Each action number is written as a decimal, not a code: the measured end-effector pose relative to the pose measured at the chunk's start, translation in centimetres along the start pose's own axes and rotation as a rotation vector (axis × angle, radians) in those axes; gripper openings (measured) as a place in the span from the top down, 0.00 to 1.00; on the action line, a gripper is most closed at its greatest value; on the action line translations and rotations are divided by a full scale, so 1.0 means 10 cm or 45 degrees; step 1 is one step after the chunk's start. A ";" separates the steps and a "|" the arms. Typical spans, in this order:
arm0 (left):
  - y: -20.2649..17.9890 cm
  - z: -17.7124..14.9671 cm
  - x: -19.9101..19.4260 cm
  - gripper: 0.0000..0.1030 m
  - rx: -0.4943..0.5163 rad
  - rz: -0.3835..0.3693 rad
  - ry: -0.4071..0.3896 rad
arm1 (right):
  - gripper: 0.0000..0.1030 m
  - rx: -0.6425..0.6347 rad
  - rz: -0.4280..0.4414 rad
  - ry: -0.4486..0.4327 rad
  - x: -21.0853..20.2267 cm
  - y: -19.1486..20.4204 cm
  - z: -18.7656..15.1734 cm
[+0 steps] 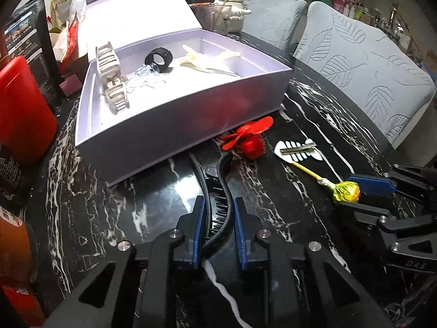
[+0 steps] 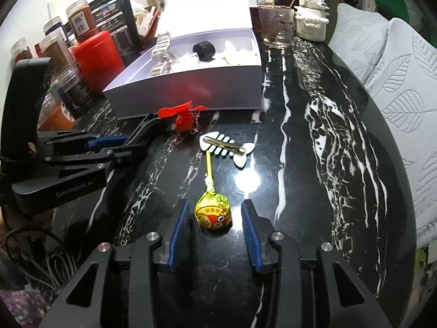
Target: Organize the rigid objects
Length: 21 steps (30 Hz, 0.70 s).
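Observation:
My left gripper (image 1: 219,201) is shut on a long black hair clip (image 1: 222,175) that lies on the black marble table (image 1: 153,199) in front of the lavender box (image 1: 177,125). The right gripper (image 2: 215,203) stands open around the yellow-wrapped lollipop (image 2: 213,214), with a gap at each pad. A white fishbone hair clip (image 2: 226,147) and a red fan-shaped piece (image 2: 185,117) lie between the lollipop and the box (image 2: 191,87). Inside the box are a beige claw clip (image 1: 112,82), a black ring (image 1: 158,59) and a cream clip (image 1: 207,60).
A red canister (image 2: 98,57) and several labelled jars (image 2: 57,52) crowd the table's left side. A glass cup (image 2: 275,27) and a white pot (image 2: 311,19) stand behind the box. Grey leaf-patterned chairs (image 1: 368,68) line the table's right edge.

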<state>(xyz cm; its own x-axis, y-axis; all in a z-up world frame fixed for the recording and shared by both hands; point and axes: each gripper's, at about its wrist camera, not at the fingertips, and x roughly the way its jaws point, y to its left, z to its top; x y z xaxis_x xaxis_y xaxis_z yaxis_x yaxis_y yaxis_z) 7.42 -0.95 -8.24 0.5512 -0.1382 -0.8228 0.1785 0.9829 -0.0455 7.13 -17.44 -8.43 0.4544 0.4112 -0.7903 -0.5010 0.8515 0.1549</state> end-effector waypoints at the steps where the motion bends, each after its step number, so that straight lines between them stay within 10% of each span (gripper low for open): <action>1: -0.01 -0.02 -0.01 0.80 0.000 -0.004 0.001 | 0.62 -0.001 -0.006 -0.003 0.00 0.00 0.00; 21: -0.05 -0.23 -0.35 0.80 -0.067 -0.042 -0.040 | 0.77 -0.001 0.000 -0.055 -0.19 0.13 -0.17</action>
<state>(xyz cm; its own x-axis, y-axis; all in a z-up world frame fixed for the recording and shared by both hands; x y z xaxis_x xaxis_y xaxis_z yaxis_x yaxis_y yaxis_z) 3.54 -0.63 -6.58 0.5714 -0.1735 -0.8021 0.1542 0.9827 -0.1027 4.37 -17.64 -7.76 0.4853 0.4251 -0.7641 -0.5020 0.8509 0.1545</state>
